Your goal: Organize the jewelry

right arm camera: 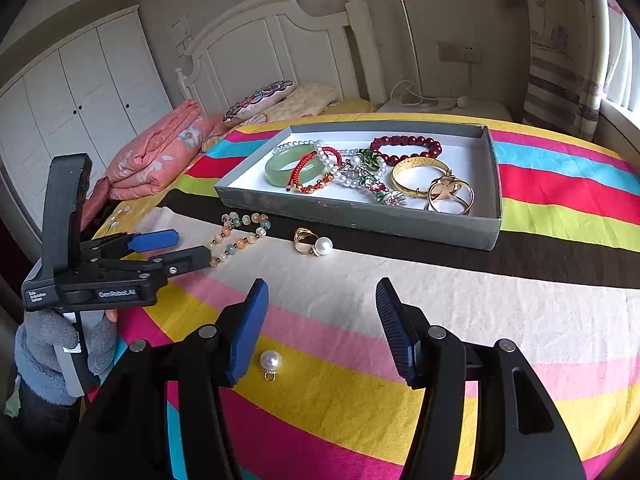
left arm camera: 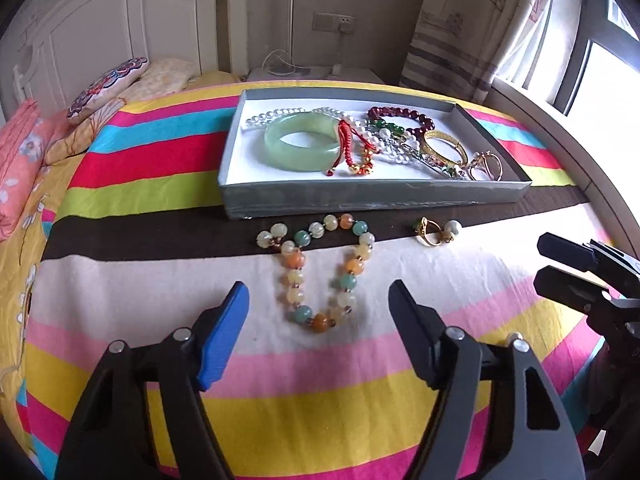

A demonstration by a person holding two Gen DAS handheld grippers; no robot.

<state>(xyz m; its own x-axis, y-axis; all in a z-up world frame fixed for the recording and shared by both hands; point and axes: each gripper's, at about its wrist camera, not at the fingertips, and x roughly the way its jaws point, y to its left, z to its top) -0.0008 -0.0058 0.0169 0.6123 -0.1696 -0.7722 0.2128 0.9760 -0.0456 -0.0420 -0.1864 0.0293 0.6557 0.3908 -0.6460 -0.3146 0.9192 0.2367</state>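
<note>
A grey tray (left arm camera: pixel 360 198) (right arm camera: pixel 360 216) on the striped bedspread holds a jade bangle (left arm camera: pixel 300 146), red cord bracelet, pearls, dark red beads, a gold bangle and rings. A pastel bead bracelet (left arm camera: pixel 320 272) (right arm camera: pixel 240 236) lies before the tray, between my open left gripper's (left arm camera: pixel 318 294) fingers, a little beyond the tips. A gold pearl ring (left arm camera: pixel 436 232) (right arm camera: pixel 314 243) lies to its right. A loose pearl pendant (right arm camera: pixel 270 363) lies by my open, empty right gripper (right arm camera: pixel 322 296). The left gripper also shows in the right wrist view (right arm camera: pixel 188 246).
Pillows (left arm camera: pixel 108 88) and a folded pink quilt (right arm camera: pixel 160 152) lie at the head of the bed. A white headboard, wardrobe (right arm camera: pixel 72 120) and nightstand stand behind. A curtain and window (left arm camera: pixel 600 76) are on the right.
</note>
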